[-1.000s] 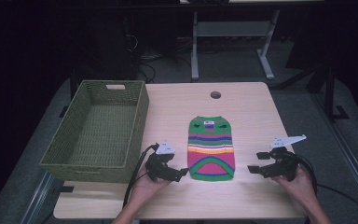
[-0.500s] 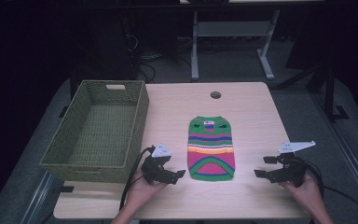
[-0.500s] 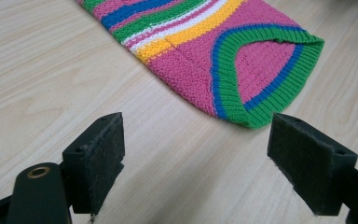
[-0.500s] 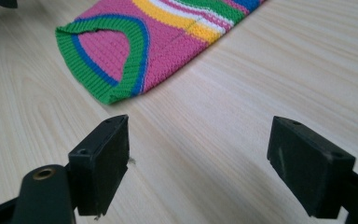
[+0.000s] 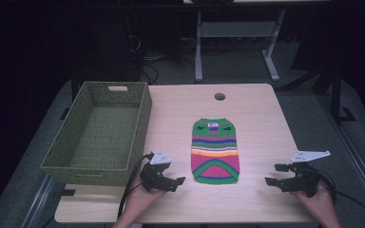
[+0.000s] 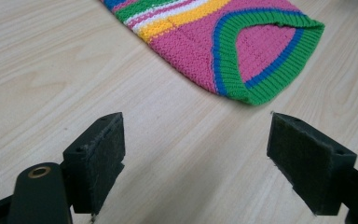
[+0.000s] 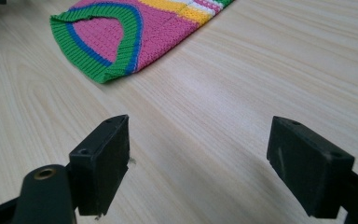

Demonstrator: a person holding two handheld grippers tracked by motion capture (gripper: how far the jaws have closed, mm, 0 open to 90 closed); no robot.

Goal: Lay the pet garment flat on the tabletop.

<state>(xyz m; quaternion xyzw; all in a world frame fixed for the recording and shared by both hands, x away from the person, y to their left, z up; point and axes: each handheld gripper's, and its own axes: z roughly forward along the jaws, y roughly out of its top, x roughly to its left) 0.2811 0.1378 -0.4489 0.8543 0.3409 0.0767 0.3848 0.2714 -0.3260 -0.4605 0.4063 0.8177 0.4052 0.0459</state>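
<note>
A small striped knitted sweater (image 5: 215, 149) in green, pink, yellow and blue lies flat in the middle of the table, its green hem toward the person. My left gripper (image 5: 179, 180) rests low on the wood just left of the hem, open and empty. In the left gripper view (image 6: 196, 158) the hem (image 6: 261, 70) lies a short way ahead of the jaws. My right gripper (image 5: 274, 174) stands open well to the right of the sweater. In the right gripper view (image 7: 198, 161) the hem (image 7: 107, 46) lies ahead and to the left.
A green woven basket (image 5: 100, 130) stands on the left side of the table, close beside my left gripper. A round cable hole (image 5: 219, 96) sits near the far edge. Bare wood (image 5: 261, 128) spreads right of the sweater.
My right gripper has drifted to the right, away from the sweater. My left gripper has shifted slightly toward the sweater's hem. The sweater has not moved.
</note>
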